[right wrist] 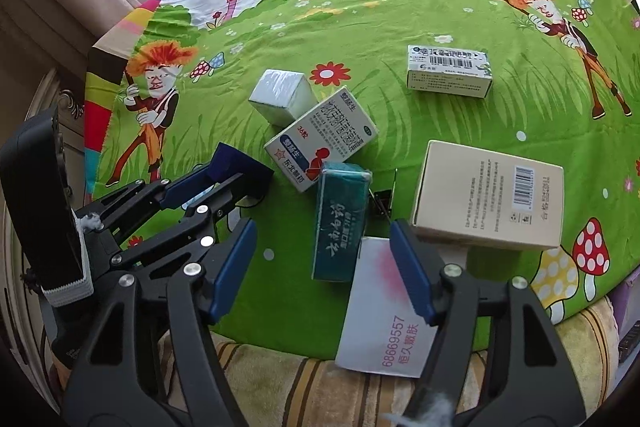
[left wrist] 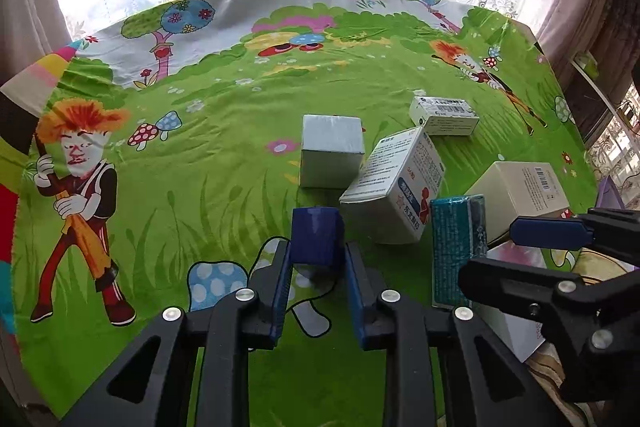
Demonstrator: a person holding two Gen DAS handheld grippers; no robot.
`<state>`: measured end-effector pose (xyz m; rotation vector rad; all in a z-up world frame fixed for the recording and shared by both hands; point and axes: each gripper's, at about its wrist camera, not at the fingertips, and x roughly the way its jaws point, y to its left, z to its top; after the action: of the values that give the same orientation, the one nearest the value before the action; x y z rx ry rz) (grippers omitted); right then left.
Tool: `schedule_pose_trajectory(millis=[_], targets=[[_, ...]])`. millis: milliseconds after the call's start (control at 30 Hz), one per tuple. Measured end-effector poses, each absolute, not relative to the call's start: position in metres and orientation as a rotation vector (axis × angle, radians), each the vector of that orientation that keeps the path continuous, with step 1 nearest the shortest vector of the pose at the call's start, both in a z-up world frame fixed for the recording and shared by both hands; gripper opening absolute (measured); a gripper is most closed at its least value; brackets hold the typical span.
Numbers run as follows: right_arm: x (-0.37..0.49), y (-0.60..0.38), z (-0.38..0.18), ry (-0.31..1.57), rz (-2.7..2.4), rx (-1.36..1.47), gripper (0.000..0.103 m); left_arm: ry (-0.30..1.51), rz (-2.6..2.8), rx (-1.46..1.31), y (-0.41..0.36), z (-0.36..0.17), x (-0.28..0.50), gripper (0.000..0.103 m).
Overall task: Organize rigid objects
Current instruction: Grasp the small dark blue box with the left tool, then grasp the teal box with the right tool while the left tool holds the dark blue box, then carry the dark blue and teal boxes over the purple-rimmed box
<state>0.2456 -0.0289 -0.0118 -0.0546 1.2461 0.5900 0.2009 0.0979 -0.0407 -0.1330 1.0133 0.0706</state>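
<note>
- Left gripper [left wrist: 316, 263]: jaws clamped on a dark blue box [left wrist: 317, 241], held just above the green cloth [left wrist: 200, 187].
- Right gripper [right wrist: 324, 259]: jaws apart, straddling a teal box [right wrist: 340, 223] and the top of a white-pink box [right wrist: 384, 311]; pad contact cannot be confirmed.
- Teal box: between a white-blue carton [right wrist: 320, 143] and a large cream box [right wrist: 488, 195].
- Silver cube [right wrist: 282, 99]: touching the white-blue carton.
- Small white box [right wrist: 448, 71]: well apart, farther back.
</note>
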Motion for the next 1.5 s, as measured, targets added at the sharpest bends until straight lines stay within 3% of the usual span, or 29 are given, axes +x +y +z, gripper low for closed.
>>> schedule_pose_trajectory(millis=[600, 700, 1133, 1500], targets=[[0.248, -0.02, -0.029, 1.217, 0.57, -0.126, 0.05, 1.0, 0.069, -0.152, 0.095, -0.04, 0.187, 0.026], [0.246, -0.018, -0.03, 1.205, 0.57, -0.153, 0.035, 0.993, 0.073, -0.151, 0.094, -0.038, 0.183, 0.026], [0.233, -0.022, -0.012, 1.137, 0.603, -0.154, 0.033, 0.947, 0.087, -0.181, 0.099, -0.028, 0.171, 0.026], [0.213, -0.066, 0.036, 0.988, 0.622, -0.101, 0.033, 0.854, 0.025, -0.249, 0.089, -0.002, 0.16, 0.026]])
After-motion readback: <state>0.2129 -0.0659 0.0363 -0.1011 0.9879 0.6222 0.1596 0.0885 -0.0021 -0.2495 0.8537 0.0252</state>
